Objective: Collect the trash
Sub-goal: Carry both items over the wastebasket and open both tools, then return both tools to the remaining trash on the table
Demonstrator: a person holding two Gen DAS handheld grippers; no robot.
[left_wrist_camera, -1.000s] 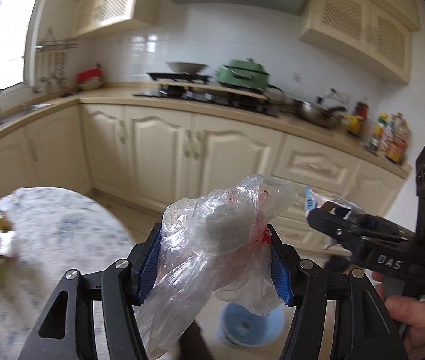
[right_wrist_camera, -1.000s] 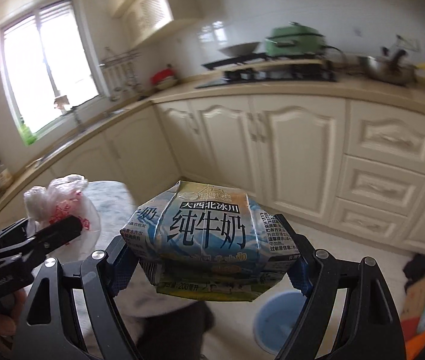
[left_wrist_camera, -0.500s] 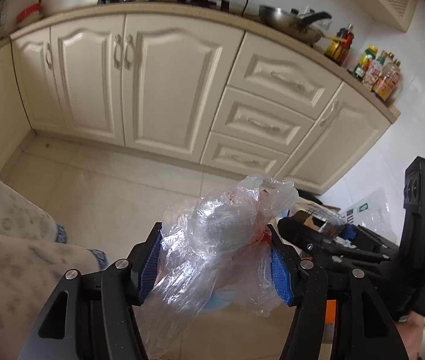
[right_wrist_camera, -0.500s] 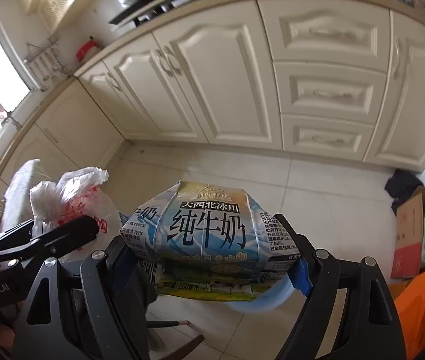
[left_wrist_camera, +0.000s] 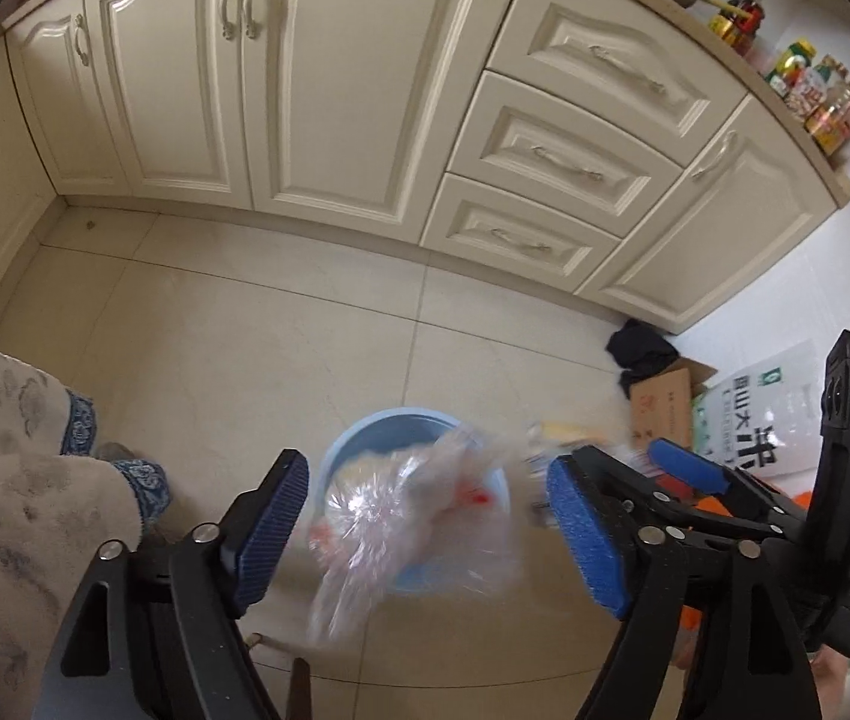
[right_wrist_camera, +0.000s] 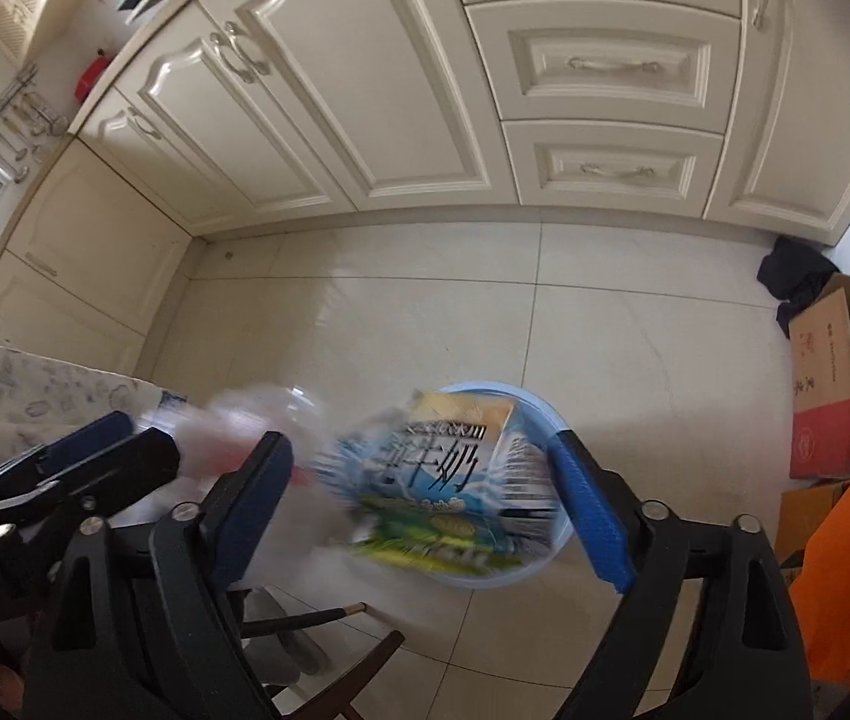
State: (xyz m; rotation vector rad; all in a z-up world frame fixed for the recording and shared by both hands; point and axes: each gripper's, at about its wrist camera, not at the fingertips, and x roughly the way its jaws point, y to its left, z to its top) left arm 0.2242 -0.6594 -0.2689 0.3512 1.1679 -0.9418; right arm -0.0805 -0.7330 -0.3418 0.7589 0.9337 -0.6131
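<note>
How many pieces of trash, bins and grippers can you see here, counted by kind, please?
Trash pieces: 2, the clear plastic bag and the milk carton, both blurred and loose between open jaws above the bin
Bins: 1, the blue bin
Grippers: 2, the left gripper and the right gripper
Total: 5

One blue bin (left_wrist_camera: 365, 438) sits on the floor. One plastic bag (left_wrist_camera: 413, 516), one milk carton (right_wrist_camera: 455, 480). Two grippers: left (left_wrist_camera: 425, 534), right (right_wrist_camera: 419, 510). Three drawers (left_wrist_camera: 563, 150) far right, one cardboard box (right_wrist_camera: 824, 384) at right.
</note>
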